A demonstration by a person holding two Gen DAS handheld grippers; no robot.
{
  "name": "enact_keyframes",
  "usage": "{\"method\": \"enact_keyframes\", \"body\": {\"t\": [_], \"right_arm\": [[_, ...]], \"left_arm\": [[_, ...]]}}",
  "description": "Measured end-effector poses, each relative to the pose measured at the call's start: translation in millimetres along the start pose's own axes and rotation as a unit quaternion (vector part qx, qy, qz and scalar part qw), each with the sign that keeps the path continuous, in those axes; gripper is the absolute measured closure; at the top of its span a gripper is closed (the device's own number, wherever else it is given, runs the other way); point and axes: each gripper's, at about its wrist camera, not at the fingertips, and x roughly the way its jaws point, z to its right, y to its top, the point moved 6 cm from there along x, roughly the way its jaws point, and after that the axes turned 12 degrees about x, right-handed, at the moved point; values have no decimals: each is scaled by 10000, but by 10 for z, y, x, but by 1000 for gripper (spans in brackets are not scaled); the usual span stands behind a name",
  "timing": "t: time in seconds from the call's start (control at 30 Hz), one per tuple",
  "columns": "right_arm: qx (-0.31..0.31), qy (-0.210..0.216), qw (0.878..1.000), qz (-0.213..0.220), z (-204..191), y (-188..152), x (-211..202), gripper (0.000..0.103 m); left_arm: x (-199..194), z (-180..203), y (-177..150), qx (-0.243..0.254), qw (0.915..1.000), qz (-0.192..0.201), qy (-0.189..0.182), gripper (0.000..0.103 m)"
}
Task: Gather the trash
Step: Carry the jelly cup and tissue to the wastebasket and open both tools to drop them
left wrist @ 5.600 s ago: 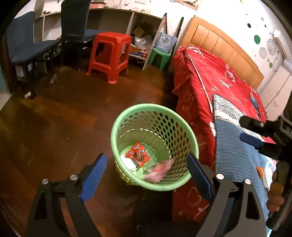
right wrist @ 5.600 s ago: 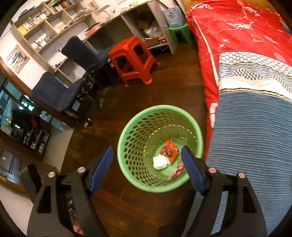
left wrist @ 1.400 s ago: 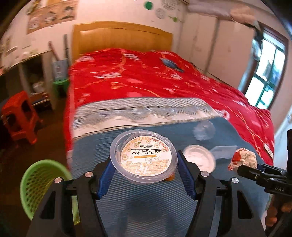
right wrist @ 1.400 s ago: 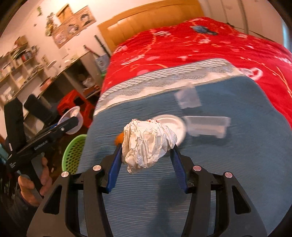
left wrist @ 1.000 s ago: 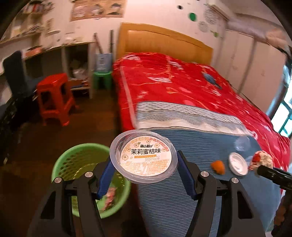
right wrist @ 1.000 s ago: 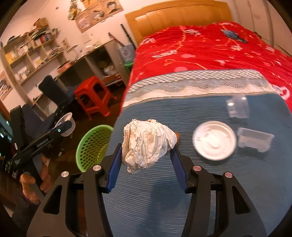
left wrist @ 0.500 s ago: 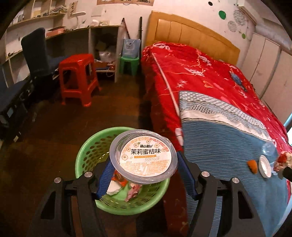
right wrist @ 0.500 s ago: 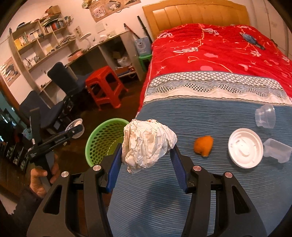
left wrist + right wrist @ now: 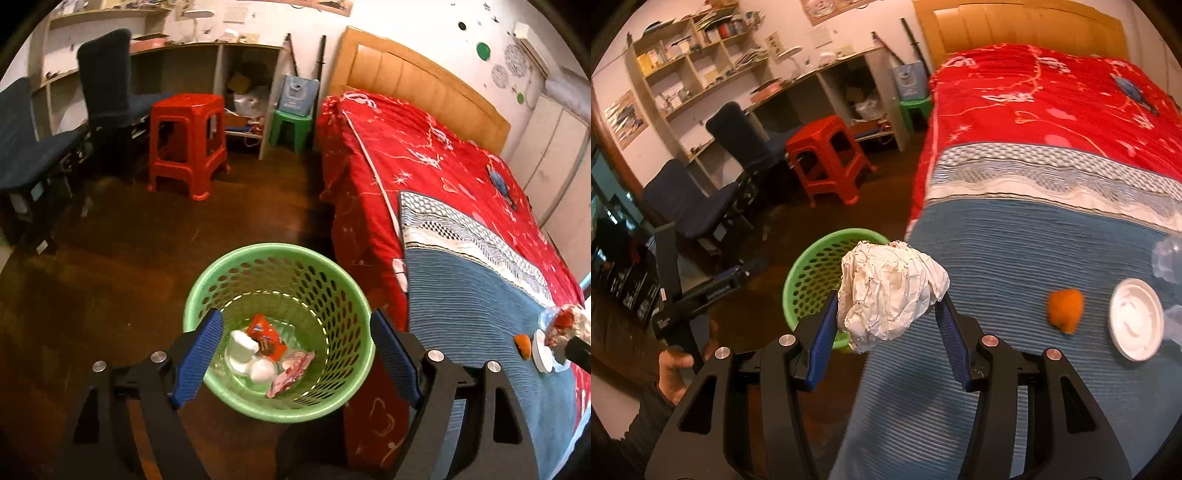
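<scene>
A crumpled ball of white paper [image 9: 892, 291] is clamped between the blue pads of the right gripper [image 9: 888, 332], gripped at its lower half from both sides, with most of the wad bulging above the pads. It is judged light, soft and springy: it would be squashed by a firmer squeeze but hardly damaged, and it should drop freely once the pads part. The middle of the wad is the sound place for a hold, since loose flaps at the rim could tear or slip

The green basket [image 9: 812, 273] is seen at about ten o'clock of the paper in the right wrist view, on the dark floor beside the bed [image 9: 1052, 236]; the ball is not yet over it

The jaws of the left gripper [image 9: 295, 354] are opening, and nothing is seen between them; the green basket [image 9: 343, 295] lies directly below, with wrappers and white pieces at its bottom

Left on the blue blanket, at three o'clock of the paper, are an orange scrap [image 9: 1065, 308] and a white lid [image 9: 1136, 323], both probably light; the lid is stiff and best taken across its rim
</scene>
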Motion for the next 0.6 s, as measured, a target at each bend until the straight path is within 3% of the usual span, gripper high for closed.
{"method": "enact_keyframes", "body": {"t": [0.6], "right_arm": [[-509, 175, 9967, -616, -798, -50, 931, 47]], "left_arm": [[-358, -533, -312, -536, 9979, 120, 355, 21]]}}
